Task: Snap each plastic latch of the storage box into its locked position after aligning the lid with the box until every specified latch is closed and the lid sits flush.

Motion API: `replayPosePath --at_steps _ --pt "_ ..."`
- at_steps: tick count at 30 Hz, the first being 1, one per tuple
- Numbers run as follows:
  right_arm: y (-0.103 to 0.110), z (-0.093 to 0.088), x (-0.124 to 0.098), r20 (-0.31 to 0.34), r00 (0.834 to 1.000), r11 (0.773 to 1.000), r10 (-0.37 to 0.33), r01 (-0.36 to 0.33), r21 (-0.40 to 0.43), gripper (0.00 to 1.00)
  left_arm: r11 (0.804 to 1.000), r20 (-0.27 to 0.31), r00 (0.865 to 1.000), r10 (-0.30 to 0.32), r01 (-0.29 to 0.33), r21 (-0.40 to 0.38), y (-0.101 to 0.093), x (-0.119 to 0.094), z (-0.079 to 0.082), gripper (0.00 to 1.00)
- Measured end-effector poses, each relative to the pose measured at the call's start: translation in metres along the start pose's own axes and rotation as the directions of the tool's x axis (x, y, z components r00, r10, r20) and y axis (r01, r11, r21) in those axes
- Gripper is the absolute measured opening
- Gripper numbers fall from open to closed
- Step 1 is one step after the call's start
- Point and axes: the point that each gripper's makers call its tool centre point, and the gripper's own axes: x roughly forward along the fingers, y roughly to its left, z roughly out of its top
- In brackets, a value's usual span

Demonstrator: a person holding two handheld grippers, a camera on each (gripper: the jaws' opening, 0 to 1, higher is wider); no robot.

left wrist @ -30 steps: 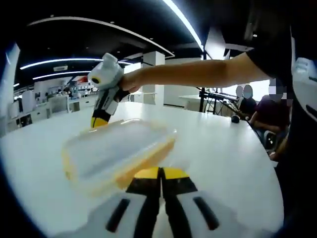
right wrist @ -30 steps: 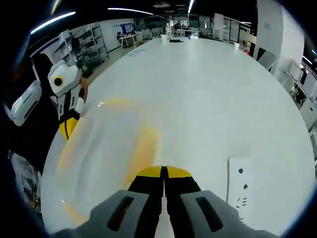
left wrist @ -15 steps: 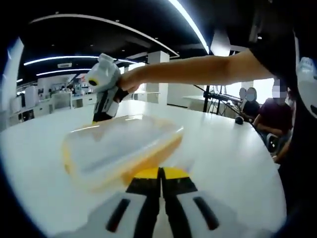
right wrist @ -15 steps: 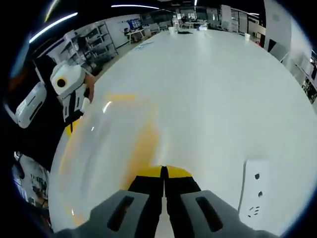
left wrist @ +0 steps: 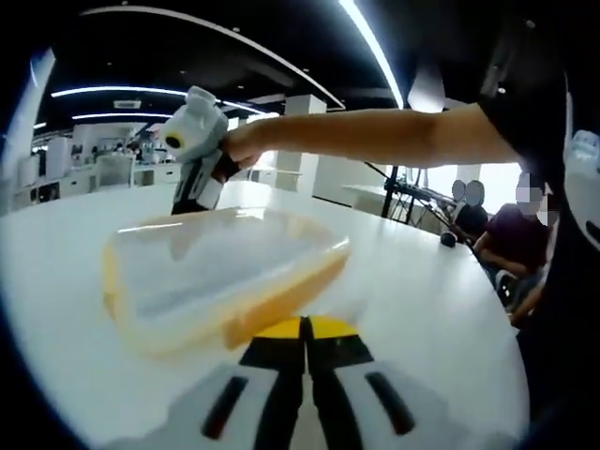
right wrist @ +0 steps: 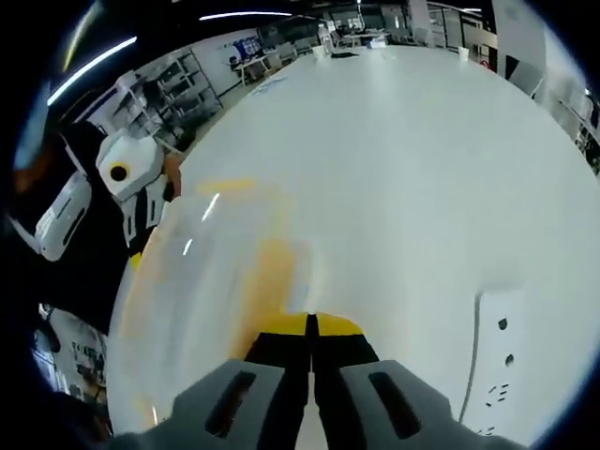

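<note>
- Translucent storage box (left wrist: 220, 277), yellow latches: your left gripper (left wrist: 305, 328) sits at its 6 o'clock edge, jaws together.
- Right gripper (right wrist: 310, 325), jaws together too, at the far side; press squarely.

Counts on the white table (left wrist: 441, 281)
One storage box (left wrist: 216, 272) with one lid; two grippers (left wrist: 305, 330) (right wrist: 310, 328); one power strip (right wrist: 497, 361) at four o'clock; two seated people.
</note>
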Motion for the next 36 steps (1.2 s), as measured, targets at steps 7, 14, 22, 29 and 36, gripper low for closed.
replayPosePath --at_steps 7,14,22,29,36 --pt "0.005 0.001 0.001 0.021 0.999 0.999 0.042 -0.043 0.024 0.0 1.0 -0.026 0.999 0.02 -0.021 -0.017 0.003 0.001 -0.004 0.0" --pt "0.008 0.001 0.002 0.031 0.998 0.998 0.053 -0.054 0.043 0.0 0.999 -0.023 0.999 0.032 -0.033 -0.034 0.004 0.001 -0.004 0.0" --pt "0.001 0.002 0.0 0.036 0.998 0.997 0.051 -0.053 0.061 0.0 0.997 -0.024 0.998 0.052 -0.053 -0.054 0.005 0.003 -0.003 0.0" --pt "-0.002 0.002 -0.001 0.036 0.998 0.995 0.043 -0.046 0.092 0.0 0.996 -0.023 0.998 0.063 -0.065 -0.062 0.005 0.005 -0.004 0.0" --pt "-0.009 0.004 -0.002 0.049 0.998 0.994 0.026 -0.031 0.103 0.0 0.996 -0.027 0.998 0.057 -0.058 -0.062 0.008 0.01 -0.005 0.0"
